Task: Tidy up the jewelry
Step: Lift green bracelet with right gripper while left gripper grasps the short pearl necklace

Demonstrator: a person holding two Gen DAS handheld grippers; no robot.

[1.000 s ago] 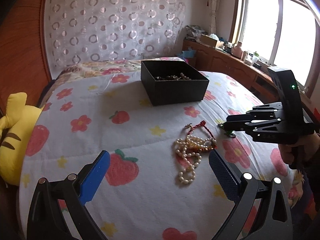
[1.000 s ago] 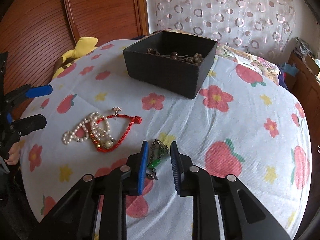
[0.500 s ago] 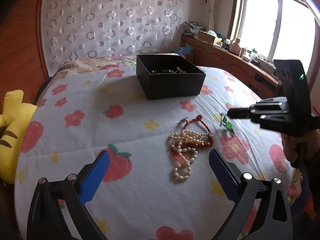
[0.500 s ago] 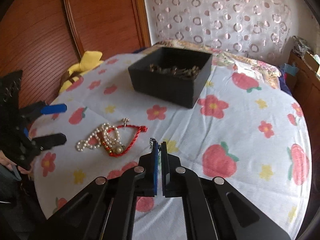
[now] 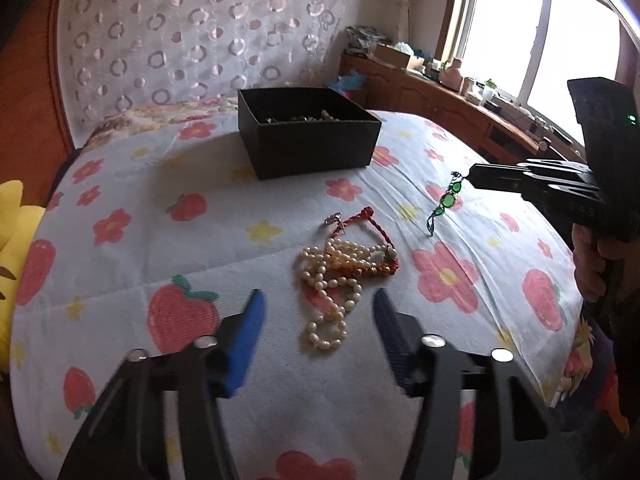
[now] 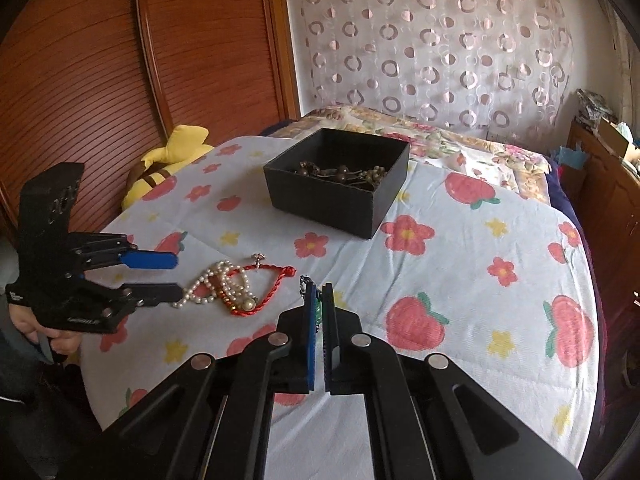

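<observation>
A green-stone bracelet (image 5: 448, 200) hangs from my right gripper (image 5: 472, 178), which is shut on its chain end; its lower end still brushes the bed. In the right wrist view the green stones (image 6: 318, 314) show between the pressed pads of the right gripper (image 6: 319, 300). A pearl necklace (image 5: 332, 280) lies tangled with a red cord bracelet (image 5: 360, 224) on the flowered bedspread (image 5: 200, 248). My left gripper (image 5: 318, 320) straddles the necklace's near loop. Its jaws are closing, and the pads are not touching the pearls. The black box (image 5: 308, 148) holding dark beads stands farther back.
A yellow plush toy (image 5: 8, 240) rests at the bed's left edge beside the wooden headboard (image 6: 200, 60). A cluttered wooden cabinet (image 5: 460, 92) runs under the window on the right. A person's hand (image 5: 592, 264) grips the right tool.
The right gripper shut on the green bracelet and lifted it off the bedspread. The left gripper's jaws narrowed from wide open around the necklace's near end.
</observation>
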